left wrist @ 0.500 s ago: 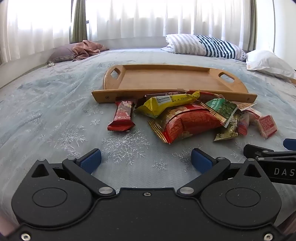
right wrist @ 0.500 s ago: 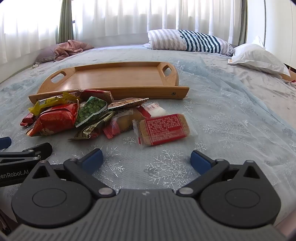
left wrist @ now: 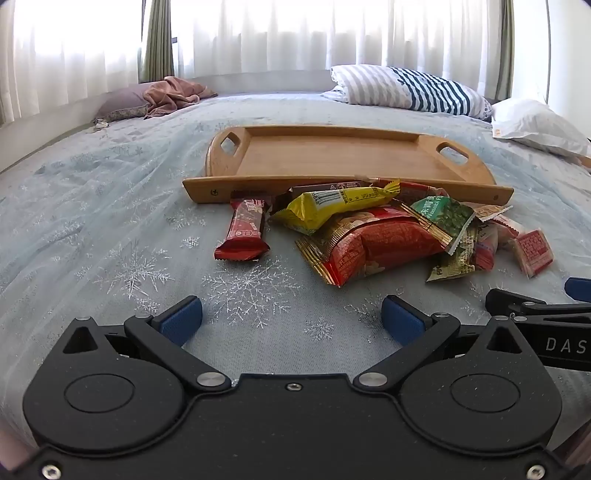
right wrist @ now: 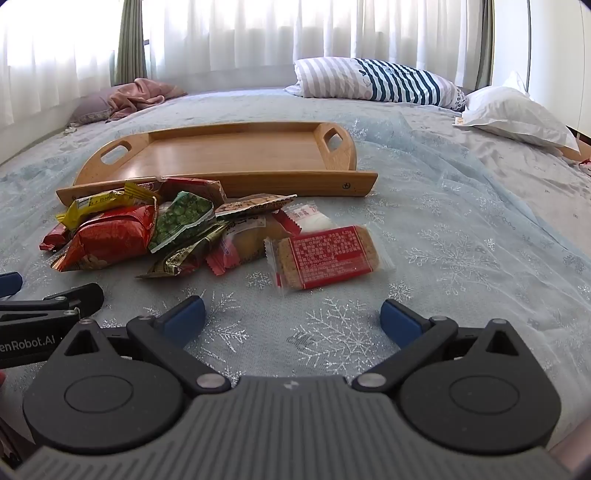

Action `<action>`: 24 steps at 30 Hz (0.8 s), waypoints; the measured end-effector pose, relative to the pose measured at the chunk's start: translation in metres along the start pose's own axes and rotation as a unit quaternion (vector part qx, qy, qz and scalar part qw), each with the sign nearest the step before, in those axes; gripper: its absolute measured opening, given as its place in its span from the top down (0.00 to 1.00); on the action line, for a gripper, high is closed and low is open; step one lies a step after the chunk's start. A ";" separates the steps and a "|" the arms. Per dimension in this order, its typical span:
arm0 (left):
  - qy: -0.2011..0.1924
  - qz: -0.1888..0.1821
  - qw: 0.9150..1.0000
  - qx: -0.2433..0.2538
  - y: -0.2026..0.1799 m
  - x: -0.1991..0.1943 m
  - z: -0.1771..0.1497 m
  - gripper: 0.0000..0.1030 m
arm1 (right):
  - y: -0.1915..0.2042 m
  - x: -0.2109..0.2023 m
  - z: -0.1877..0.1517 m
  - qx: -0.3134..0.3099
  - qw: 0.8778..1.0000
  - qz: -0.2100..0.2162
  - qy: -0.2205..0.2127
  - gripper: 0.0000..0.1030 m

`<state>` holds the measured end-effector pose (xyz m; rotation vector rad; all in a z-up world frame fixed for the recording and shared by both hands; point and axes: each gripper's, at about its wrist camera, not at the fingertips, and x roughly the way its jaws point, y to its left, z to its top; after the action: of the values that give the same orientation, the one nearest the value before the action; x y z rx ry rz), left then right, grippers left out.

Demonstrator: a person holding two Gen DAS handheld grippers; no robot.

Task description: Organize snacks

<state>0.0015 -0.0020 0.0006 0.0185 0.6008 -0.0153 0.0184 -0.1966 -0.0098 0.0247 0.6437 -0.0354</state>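
Left gripper [left wrist: 291, 319] and right gripper [right wrist: 293, 319] spread wide, holding nothing, above the bedspread [left wrist: 92, 221]. Ahead, piled snacks [left wrist: 369, 236] overlapping, lower packets half hidden, against the bare wooden tray [right wrist: 236, 155].

bedspread [left wrist: 92, 229]: pale blue-grey, silvery snowflakes
tray [left wrist: 332, 155]: honey-coloured wood, ahead of both grippers
bar [left wrist: 245, 230]: dark red wrapper, just ahead and left of the left gripper [left wrist: 291, 319]
long packet [left wrist: 332, 206]: yellow, white barcode panel
big pouch [left wrist: 373, 245]: red with gold edges
pea packet [right wrist: 183, 219]: green, white zigzag rim
biscuit [right wrist: 325, 256]: tan, clear wrapper, red label, straight ahead of the right gripper [right wrist: 291, 319]
pads [right wrist: 184, 317]: blue, on black fingers
pillow [right wrist: 373, 81]: white with grey and dark teal stripes
curtains [left wrist: 295, 33]: sheer white
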 end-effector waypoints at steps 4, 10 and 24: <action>0.001 -0.001 1.000 -0.002 0.000 0.000 0.000 0.00 | 0.000 0.000 0.000 0.000 1.000 0.000 0.000 0.00; 0.000 0.000 1.000 -0.001 0.001 -0.001 -0.001 0.00 | 0.000 -0.001 0.001 0.000 1.000 0.001 0.001 0.00; 0.001 -0.001 1.000 -0.001 0.001 -0.001 0.000 0.00 | -0.001 0.001 0.000 -0.002 1.000 0.000 0.002 0.00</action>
<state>0.0010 -0.0005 0.0014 0.0153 0.6027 -0.0162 0.0190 -0.1980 -0.0101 0.0218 0.6482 -0.0337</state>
